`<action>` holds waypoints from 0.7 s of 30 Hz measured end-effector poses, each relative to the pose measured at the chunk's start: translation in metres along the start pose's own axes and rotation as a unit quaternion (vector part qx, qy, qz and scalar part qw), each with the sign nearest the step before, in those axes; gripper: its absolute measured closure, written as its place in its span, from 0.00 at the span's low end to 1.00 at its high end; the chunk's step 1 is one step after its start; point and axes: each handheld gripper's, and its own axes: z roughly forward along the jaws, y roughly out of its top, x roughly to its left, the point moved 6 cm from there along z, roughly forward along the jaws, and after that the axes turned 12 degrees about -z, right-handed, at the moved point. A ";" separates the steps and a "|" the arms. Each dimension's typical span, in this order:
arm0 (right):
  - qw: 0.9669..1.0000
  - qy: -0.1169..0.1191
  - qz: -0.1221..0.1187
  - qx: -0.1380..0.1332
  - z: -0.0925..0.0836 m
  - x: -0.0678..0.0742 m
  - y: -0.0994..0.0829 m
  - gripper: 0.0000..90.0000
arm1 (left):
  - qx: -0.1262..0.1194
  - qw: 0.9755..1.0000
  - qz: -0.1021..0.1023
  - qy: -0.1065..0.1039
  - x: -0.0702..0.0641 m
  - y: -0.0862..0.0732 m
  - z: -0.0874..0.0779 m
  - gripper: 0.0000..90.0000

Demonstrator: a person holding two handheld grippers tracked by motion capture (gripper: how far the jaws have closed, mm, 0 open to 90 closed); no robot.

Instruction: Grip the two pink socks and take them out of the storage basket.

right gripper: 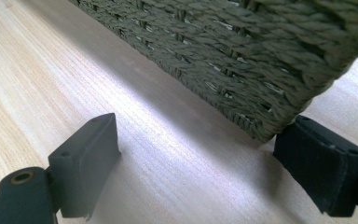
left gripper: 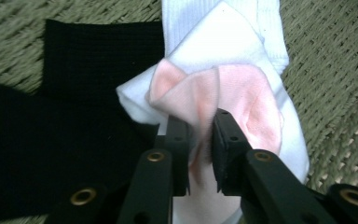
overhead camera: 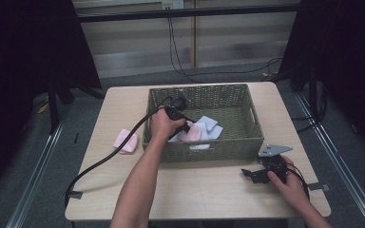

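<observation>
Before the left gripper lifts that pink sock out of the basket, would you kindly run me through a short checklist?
1. Left gripper closed on pink sock: ok; fabric pinched between the jaws.
2. White sock left out of the grip: cannot tell; it lies directly beneath.
3. Black cloth free of the jaws: ok.
4. Right gripper open beside the basket: ok.
5. Second pink sock on table outside basket: ok.
</observation>
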 end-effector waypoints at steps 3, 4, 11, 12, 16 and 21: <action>1.000 0.000 0.000 0.000 0.000 0.000 0.000 0.15 | -0.002 1.000 0.003 0.005 -0.001 -0.001 -0.011 0.90; 1.000 0.000 0.000 0.000 0.000 0.000 0.000 0.15 | -0.005 1.000 0.004 0.005 -0.001 -0.002 -0.015 0.90; 1.000 -0.001 -0.002 -0.001 0.000 0.000 0.000 0.15 | -0.018 1.000 0.005 0.001 -0.004 0.000 -0.046 0.91; 1.000 0.000 -0.002 -0.001 0.000 0.000 0.000 0.15 | -0.020 1.000 0.006 0.003 -0.004 0.000 -0.051 0.91; 1.000 0.000 -0.002 -0.002 0.000 0.000 0.000 0.15 | -0.024 1.000 0.013 0.000 -0.008 0.001 -0.073 0.91; 1.000 0.000 -0.002 -0.002 0.000 0.000 0.000 0.15 | -0.026 1.000 0.010 -0.001 -0.009 0.001 -0.096 0.91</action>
